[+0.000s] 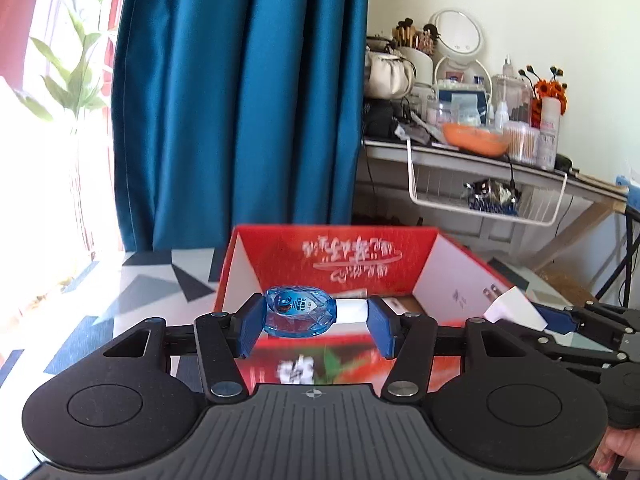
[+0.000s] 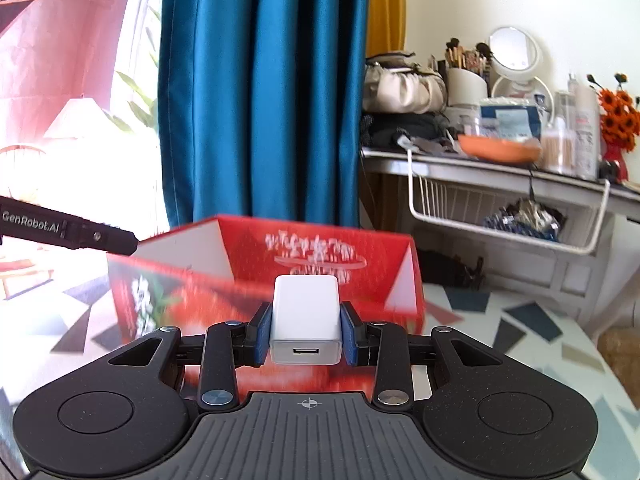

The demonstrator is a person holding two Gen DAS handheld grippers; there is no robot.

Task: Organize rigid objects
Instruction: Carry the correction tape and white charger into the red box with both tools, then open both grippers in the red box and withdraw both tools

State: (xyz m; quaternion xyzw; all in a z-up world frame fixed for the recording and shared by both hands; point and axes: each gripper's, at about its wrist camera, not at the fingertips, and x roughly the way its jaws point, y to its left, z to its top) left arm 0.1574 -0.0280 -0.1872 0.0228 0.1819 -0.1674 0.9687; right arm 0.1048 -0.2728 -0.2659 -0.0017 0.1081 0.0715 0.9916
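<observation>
My left gripper is shut on a small blue bottle with a white cap, held sideways between the blue pads, over the near edge of an open red box. My right gripper is shut on a white USB charger, port facing the camera, in front of the red box. In the left wrist view the charger and the right gripper's fingers show at the right, beside the box. The left gripper's black side shows at the left of the right wrist view.
The box stands on a table with a grey, blue and white geometric pattern. Behind hangs a teal curtain. A cluttered white side table with a wire basket, mirror and orange bowl stands at the back right. A hand shows at the lower right.
</observation>
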